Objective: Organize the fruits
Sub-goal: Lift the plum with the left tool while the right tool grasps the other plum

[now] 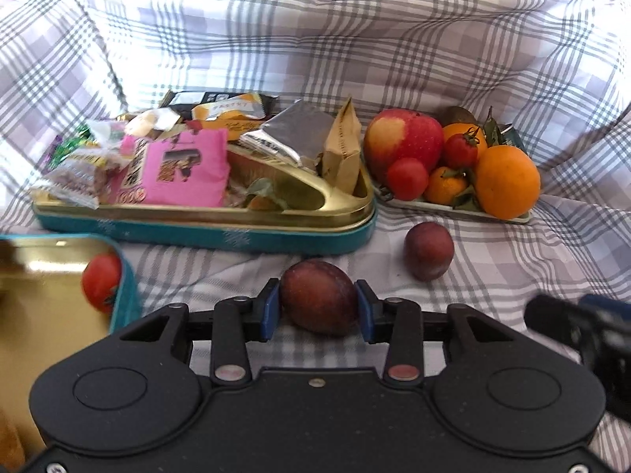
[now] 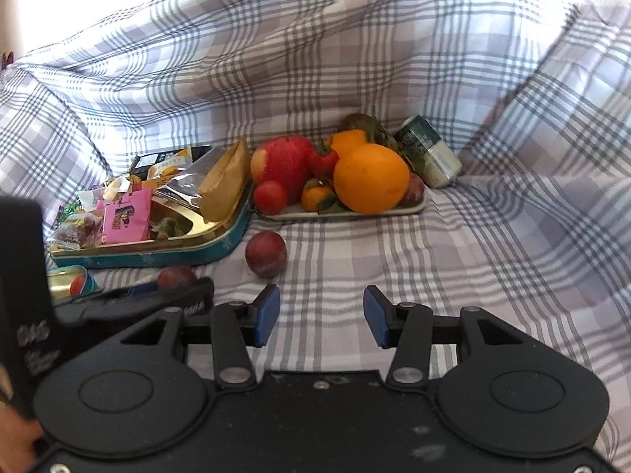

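My left gripper is shut on a dark red plum, its blue pads touching both sides just above the checked cloth. A second plum lies on the cloth ahead and to the right; it also shows in the right wrist view. A small white tray at the back right holds an apple, oranges, tomatoes and tangerines. My right gripper is open and empty over bare cloth, to the right of the left gripper. The held plum peeks out behind the left gripper.
A teal and gold tin full of snack packets stands at the back left. Its lid lies at the near left with a tomato in it. A drink can lies behind the fruit tray. Draped checked cloth rises all around.
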### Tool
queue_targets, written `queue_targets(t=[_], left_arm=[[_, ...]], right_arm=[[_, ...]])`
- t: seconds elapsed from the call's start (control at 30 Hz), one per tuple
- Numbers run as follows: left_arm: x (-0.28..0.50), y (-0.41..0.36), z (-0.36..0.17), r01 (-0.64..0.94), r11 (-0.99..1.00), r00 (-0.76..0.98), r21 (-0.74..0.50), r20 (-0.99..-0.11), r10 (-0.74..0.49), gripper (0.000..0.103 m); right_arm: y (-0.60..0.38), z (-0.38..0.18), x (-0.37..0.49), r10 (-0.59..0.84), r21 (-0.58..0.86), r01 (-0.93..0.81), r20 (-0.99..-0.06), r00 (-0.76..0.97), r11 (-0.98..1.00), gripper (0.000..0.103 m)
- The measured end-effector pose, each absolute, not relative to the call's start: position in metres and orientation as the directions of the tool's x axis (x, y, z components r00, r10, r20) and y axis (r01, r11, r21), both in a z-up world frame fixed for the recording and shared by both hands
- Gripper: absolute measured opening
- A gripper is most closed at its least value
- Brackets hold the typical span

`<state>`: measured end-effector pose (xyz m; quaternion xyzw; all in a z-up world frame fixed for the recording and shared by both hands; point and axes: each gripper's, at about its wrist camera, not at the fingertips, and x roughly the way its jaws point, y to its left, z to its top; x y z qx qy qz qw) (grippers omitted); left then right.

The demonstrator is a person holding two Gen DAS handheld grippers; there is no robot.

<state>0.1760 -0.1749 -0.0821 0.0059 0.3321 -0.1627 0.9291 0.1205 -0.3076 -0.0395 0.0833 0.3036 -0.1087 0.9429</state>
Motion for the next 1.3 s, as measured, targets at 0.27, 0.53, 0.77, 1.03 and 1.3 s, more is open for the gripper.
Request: queue_targets(t=[0.27,0.53,0.77,1.03,1.3], left_arm=[[0.167,-0.179,-0.086,0.338,0.941,0.748,-0.008,-0.604,-0.275,0.049],[0.171,-0.173,-0.087,0.341,0.938,0.739,-0.053,-0.602,-0.303,0.049],[0.171,-0.172,-0.087,0.343,0.937,0.739,-0.058,-0.6,-0.307,0.048],[0.171,-0.172,-0.087,0.343,0.938,0.739,-0.056,-0.6,-0.306,0.048],[0.171,-0.173,-0.087,0.343,0.938,0.74,-0.057,-0.599,-0.307,0.048]], right_arm=[[-0.305,-0.036,0.167,-0.077,0.105,0.181,-0.627,0.776,0.978,0.05],[-0.306,-0.05,0.212,0.005,0.141,0.118,-0.663,0.749,0.983,0.05],[-0.306,-0.073,0.228,0.007,0.142,0.119,-0.67,0.743,0.983,0.05],[-0.309,-0.078,0.218,-0.036,0.123,0.149,-0.641,0.767,0.981,0.037],[-0.323,-0.066,0.158,-0.193,0.099,0.327,-0.635,0.748,0.94,0.037]])
